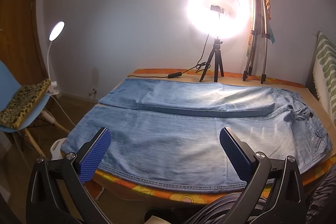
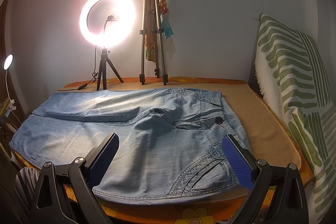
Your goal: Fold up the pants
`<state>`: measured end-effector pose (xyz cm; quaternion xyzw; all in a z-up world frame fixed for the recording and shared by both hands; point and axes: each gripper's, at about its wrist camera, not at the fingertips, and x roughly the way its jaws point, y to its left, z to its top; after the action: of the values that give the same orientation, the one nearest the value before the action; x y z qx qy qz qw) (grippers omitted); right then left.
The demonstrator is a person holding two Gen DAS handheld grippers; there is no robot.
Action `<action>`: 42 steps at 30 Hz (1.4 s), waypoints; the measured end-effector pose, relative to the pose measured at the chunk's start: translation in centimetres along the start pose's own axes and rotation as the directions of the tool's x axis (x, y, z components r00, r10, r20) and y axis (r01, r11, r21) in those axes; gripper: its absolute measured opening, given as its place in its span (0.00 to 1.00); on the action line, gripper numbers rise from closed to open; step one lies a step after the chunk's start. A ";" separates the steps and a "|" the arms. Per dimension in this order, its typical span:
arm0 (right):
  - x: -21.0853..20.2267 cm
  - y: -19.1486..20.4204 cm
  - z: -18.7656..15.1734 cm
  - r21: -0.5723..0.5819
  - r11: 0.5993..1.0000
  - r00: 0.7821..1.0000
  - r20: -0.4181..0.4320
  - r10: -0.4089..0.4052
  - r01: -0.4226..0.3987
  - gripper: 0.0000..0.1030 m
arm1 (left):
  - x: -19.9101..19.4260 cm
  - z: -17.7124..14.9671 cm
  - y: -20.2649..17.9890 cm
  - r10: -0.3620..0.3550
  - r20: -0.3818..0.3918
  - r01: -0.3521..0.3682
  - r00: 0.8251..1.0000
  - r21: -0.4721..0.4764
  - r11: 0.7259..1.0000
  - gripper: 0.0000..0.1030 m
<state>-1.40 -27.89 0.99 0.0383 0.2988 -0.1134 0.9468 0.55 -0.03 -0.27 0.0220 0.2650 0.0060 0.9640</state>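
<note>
item: pants (image 1: 189,135), light blue denim, laid flat and unfolded across the table (image 2: 262,135), waistband toward the right edge, leg hems toward the left edge, near leg's seam running along the front edge. your left gripper (image 1: 166,152) hovers over the near leg at the front edge, jaws apart, holding nothing; your right gripper (image 2: 170,152) hovers over the hip and pocket stitching near the front right, jaws likewise apart and empty. also on the surface: ring light (image 2: 107,18) on a small tripod and a folded tripod (image 2: 153,34) along the back edge, cable trailing toward the back left corner. risks, as judged: pinching only the top denim layer would let the leg sag and fold crooked; uneven lifts between your two grippers would skew the seam; a long sweep toward the back edge could snag the cable or tip the ring light; the bunched crotch may trap a wrinkle.
</note>
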 end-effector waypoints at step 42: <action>0.1 0.5 0.2 -0.012 1.000 1.000 -0.001 0.011 -0.011 0.97 | 0.3 0.1 0.3 0.019 0.007 -0.019 1.000 0.012 1.000 1.00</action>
<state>-1.03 -27.47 1.11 0.0345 0.2999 -0.1062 0.9474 0.83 0.28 -0.26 0.0301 0.2616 0.0135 0.9646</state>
